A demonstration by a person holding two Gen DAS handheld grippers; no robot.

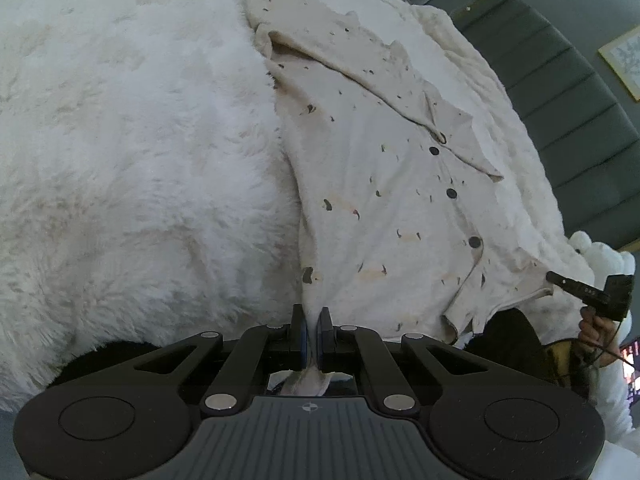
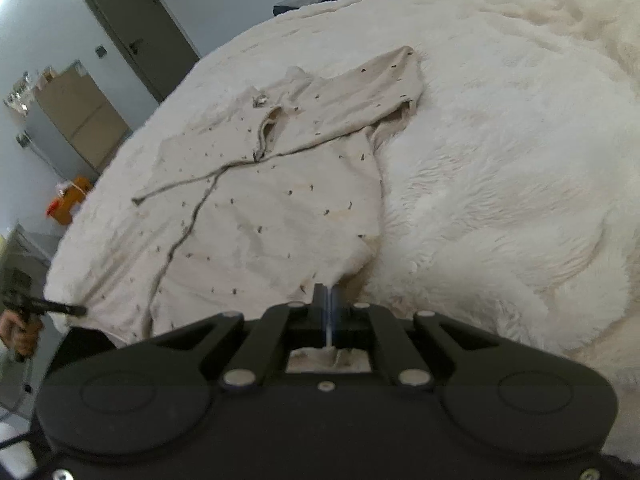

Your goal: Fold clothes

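A cream button-up shirt (image 1: 380, 184) with small dark specks and dark buttons lies spread on a fluffy white blanket (image 1: 132, 152). My left gripper (image 1: 312, 316) is shut on the shirt's near hem corner, and cloth bunches between its pads. In the right wrist view the same shirt (image 2: 260, 200) spreads away from me, its collar and one sleeve at the far end. My right gripper (image 2: 327, 296) is shut on the other near hem corner. Each view shows the opposite gripper pinching the hem: the right gripper (image 1: 554, 280) and the left gripper (image 2: 76, 311).
The blanket (image 2: 500, 160) covers a bed. A grey padded headboard (image 1: 560, 112) and a framed picture (image 1: 624, 60) stand behind it. A door (image 2: 128, 24), a cabinet (image 2: 80, 116) and an orange object (image 2: 68, 200) are beyond the bed. A hand (image 1: 596, 328) holds the right gripper.
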